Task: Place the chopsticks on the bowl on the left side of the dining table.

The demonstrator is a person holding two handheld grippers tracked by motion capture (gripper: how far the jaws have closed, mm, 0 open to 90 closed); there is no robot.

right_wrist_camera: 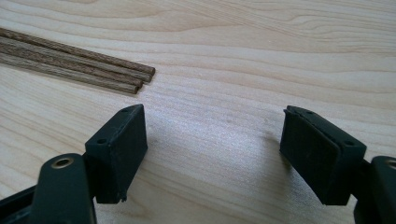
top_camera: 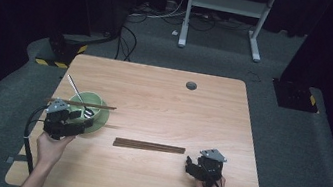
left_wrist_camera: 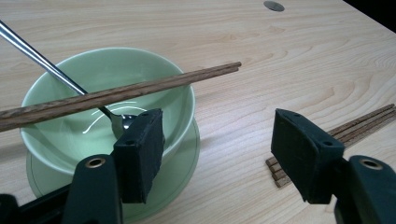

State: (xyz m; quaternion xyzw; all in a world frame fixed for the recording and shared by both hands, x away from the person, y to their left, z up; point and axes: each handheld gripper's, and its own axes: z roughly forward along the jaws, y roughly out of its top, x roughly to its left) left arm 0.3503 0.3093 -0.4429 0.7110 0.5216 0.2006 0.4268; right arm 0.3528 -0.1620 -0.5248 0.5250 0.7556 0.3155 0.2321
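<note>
A pale green bowl [top_camera: 96,100] [left_wrist_camera: 140,70] stands on a matching saucer [left_wrist_camera: 189,154] at the table's left. A metal spoon [top_camera: 74,87] [left_wrist_camera: 42,60] leans in it. A pair of brown chopsticks [top_camera: 101,107] [left_wrist_camera: 140,88] lies across its rim. A bundle of chopsticks [top_camera: 148,146] [left_wrist_camera: 359,123] [right_wrist_camera: 70,67] lies flat mid-table. My left gripper [top_camera: 80,123] [left_wrist_camera: 217,121] is open at the bowl's near side, one jaw in front of the rim, nothing between the pads. My right gripper [top_camera: 189,164] [right_wrist_camera: 212,116] is open low over bare wood, just right of the bundle's end.
The wooden table [top_camera: 163,98] has a grey cable hole [top_camera: 191,85] [left_wrist_camera: 273,5] near its far edge. Beyond it, on the dark floor, stand a white desk frame [top_camera: 226,4] and loose cables [top_camera: 127,41]. Bare wood lies between the bowl and the bundle.
</note>
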